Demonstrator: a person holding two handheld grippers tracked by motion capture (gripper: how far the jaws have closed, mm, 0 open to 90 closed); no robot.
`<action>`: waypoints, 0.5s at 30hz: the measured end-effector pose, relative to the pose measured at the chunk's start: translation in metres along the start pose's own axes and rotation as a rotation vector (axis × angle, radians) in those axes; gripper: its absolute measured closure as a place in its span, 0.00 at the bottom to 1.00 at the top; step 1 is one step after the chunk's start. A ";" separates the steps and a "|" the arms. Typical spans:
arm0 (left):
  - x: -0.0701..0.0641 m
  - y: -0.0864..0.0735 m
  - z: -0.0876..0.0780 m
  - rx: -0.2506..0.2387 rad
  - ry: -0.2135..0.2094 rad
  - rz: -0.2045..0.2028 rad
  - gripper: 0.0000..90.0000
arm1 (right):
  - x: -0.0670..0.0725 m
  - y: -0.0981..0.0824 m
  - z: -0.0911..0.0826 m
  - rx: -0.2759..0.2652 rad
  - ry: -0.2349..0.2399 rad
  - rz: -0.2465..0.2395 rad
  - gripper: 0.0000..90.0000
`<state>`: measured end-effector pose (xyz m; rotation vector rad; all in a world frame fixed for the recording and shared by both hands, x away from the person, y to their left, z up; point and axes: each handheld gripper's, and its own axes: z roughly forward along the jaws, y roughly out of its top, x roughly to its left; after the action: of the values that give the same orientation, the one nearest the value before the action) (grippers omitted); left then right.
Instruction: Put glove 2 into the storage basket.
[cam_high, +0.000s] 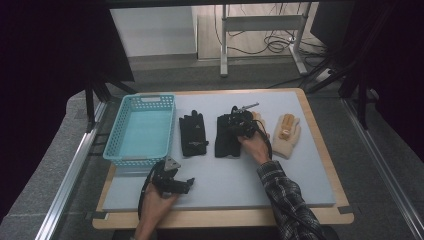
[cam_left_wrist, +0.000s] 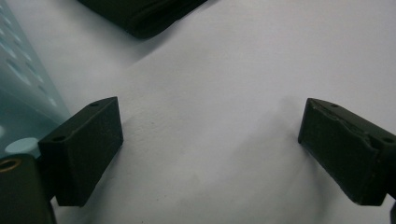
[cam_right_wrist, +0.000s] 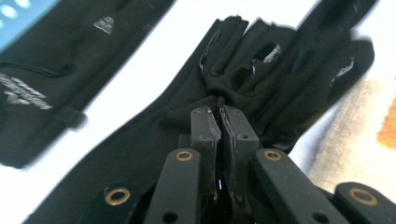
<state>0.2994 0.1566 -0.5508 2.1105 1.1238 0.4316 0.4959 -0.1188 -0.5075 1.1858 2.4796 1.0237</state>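
Right gripper (cam_high: 239, 121) reached far, pinched on the right-hand black glove (cam_right_wrist: 224, 93); left gripper (cam_high: 176, 184) near, jaws wide apart.

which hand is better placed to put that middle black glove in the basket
Right. The right tool is already pinched shut on the middle black glove, so it likely only has to lift and carry it to the basket. The left tool is open over bare mat near the basket, holding nothing.

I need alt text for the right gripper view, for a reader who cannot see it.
The right gripper has its two black jaws shut on a pinch of fabric of a black glove lying on the white mat. A second black glove lies at the left, a cream glove at the right.
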 end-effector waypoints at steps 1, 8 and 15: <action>0.000 0.000 0.000 0.000 0.000 0.000 0.08 | 0.000 0.000 0.000 0.000 0.000 0.000 0.92; 0.000 0.000 0.000 0.002 0.001 0.002 0.08 | 0.017 0.003 -0.031 -0.045 0.043 -0.019 0.92; 0.000 0.000 0.000 0.001 0.001 0.001 0.08 | 0.038 -0.003 -0.059 -0.080 0.100 -0.037 0.92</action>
<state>0.2994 0.1567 -0.5508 2.1126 1.1236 0.4324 0.4427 -0.1209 -0.4617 1.0868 2.4992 1.1869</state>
